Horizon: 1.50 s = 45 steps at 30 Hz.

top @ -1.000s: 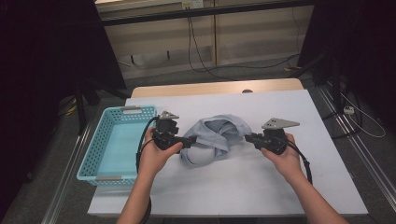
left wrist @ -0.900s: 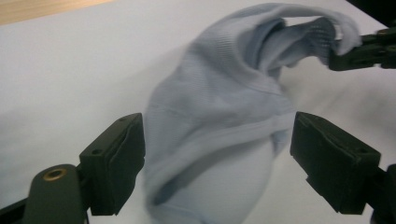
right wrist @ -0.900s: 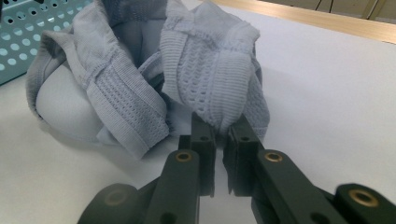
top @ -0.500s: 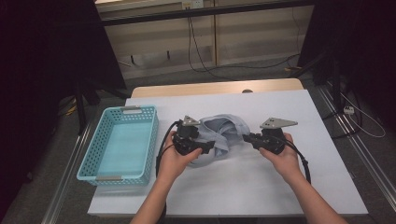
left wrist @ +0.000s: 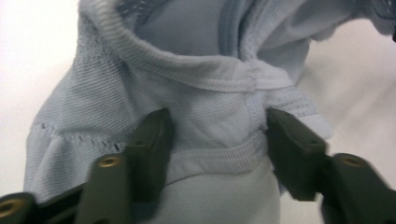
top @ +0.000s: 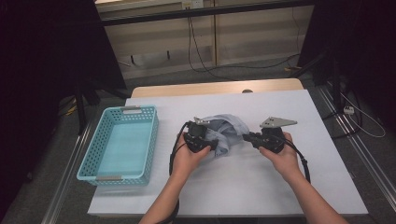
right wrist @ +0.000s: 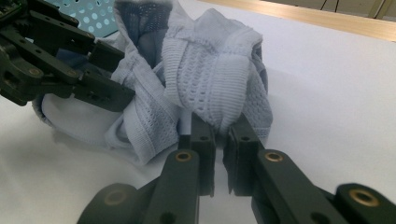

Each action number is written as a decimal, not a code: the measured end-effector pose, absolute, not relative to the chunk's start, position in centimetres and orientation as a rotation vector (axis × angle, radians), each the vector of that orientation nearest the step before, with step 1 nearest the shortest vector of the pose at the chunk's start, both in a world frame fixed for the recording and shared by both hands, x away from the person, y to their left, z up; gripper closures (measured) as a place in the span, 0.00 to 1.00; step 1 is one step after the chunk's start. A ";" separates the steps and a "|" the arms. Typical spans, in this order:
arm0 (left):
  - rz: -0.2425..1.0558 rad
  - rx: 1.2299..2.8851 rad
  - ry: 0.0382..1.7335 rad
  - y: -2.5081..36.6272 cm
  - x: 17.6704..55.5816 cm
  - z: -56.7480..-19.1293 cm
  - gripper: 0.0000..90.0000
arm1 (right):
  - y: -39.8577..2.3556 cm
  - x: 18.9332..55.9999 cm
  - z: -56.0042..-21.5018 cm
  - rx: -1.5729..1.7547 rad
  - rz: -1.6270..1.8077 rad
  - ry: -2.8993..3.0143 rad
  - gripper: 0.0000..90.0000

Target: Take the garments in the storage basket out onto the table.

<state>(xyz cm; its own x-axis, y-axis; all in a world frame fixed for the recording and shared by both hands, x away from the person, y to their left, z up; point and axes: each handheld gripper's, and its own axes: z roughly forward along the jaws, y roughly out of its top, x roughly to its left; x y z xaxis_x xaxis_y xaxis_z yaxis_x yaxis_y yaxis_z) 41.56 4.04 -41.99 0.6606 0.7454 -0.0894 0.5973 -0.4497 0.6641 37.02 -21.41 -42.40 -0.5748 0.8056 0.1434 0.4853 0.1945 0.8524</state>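
Pale blue knit garment [top: 224, 133] lies bunched on the white table cover [top: 243, 186], just right of the turquoise perforated basket [top: 122, 143], between the two grippers. No brand, label or writing can be read on the cloth, basket or tools in any view.

Right gripper [top: 248, 137]: jaws drawn narrow, clamped on a rolled ribbed-and-mesh fold of the garment [right wrist: 210, 88], which rises out of the slit between the pads in the right gripper view. Grey three-cornered plate sits on top of it in the high view.

Left gripper [top: 215, 145]: jaws at middle width and just been closing, a ribbed hem of the garment [left wrist: 210, 121] between them. In the left gripper view both inner faces lie against the cloth edges; whether they press it firmly is hard to judge. The jaw bases are cut off by the bottom edge.

Hidden or unclear: the garment's shape and type cannot be made out from the bunch; its underside and the basket's near wall interior are out of sight. Surroundings beyond the table are dark.
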 end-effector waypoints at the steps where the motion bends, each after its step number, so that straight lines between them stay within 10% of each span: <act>1: 0.264 2.178 1.043 4.0 41.5 -42.0 0.54 | -21.4 37.0 -42.4 1.218 1.334 2.140 0.93; 8: 0.131 2.162 1.008 5.1 41.2 -39.8 0.92 | -22.0 36.8 -42.1 1.233 1.347 2.116 0.93; 45: 0.103 2.038 0.996 10.2 44.7 -31.3 0.94 | -25.4 37.0 -36.4 1.220 1.421 1.947 0.94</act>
